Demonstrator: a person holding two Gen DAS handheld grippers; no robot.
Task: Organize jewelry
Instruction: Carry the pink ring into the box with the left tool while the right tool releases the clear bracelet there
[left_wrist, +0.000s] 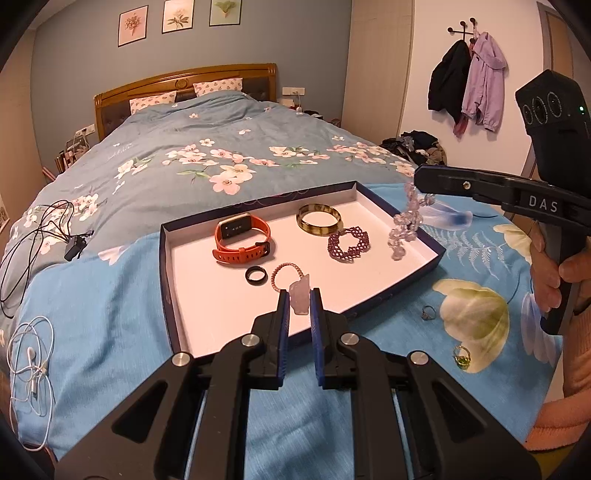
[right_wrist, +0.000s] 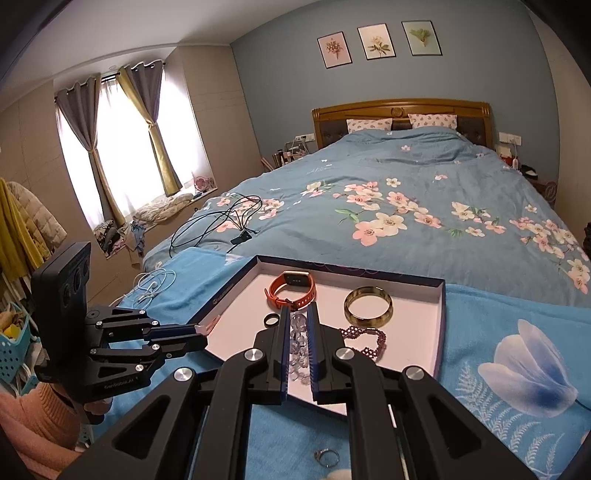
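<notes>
left fingers (left_wrist: 300, 295) pinch a pale stone pendant (left_wrist: 300, 300); right fingers (right_wrist: 298, 312) clamp the clear bead bracelet (right_wrist: 298, 343).

Your left gripper (left_wrist: 299, 301) fills the bottom of its view: black angular linkage arms with round silver pivot pins, and fingers (left_wrist: 283, 314) lined in ribbed blue. Your right gripper (left_wrist: 419, 179), at the right edge, has a black body lettered "DAS", a brass screw, and a boxy camera head with three round lenses and a green light. Your sleeve (left_wrist: 576, 354) is salmon-pink ribbed knit.
</notes>
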